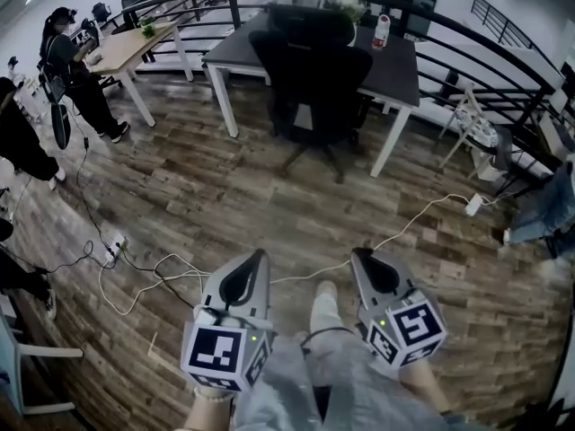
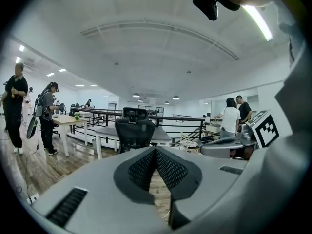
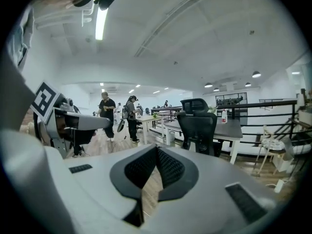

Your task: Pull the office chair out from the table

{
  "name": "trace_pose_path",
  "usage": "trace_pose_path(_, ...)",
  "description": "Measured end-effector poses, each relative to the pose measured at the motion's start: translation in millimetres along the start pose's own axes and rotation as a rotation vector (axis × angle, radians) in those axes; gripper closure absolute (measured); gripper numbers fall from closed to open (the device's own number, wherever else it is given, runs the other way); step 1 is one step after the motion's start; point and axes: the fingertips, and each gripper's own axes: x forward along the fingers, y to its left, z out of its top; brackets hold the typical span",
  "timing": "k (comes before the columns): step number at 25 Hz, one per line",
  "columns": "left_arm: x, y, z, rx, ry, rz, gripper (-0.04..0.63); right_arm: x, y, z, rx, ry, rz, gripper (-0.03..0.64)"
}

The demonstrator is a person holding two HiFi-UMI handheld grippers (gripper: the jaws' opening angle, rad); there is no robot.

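Observation:
A black mesh office chair (image 1: 314, 83) stands pushed against the near side of a dark-topped table (image 1: 395, 61) with white legs, its back turned toward me. It also shows ahead as the chair (image 2: 135, 132) in the left gripper view and the chair (image 3: 198, 123) in the right gripper view. My left gripper (image 1: 260, 255) and right gripper (image 1: 357, 253) hang side by side low in the head view, well short of the chair. Both are shut with nothing between their jaws.
White cables (image 1: 162, 272) and a power strip (image 1: 473, 205) lie on the wooden floor between me and the chair. A bottle (image 1: 381, 30) stands on the table. People stand by a light desk (image 1: 126, 48) at the left. A black railing (image 1: 503, 52) runs behind the table.

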Motion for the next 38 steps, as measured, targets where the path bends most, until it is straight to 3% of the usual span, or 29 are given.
trace_pose_path(15, 59.3, 36.1, 20.3, 0.015, 0.002, 0.077, 0.583, 77.9, -20.7, 28.3, -0.058, -0.023, 0.122, 0.614)
trace_pose_path(38, 213.7, 71.9, 98.1, 0.018, -0.08, 0.173, 0.583, 198.0, -147.7, 96.0, -0.097, -0.056, 0.184, 0.614)
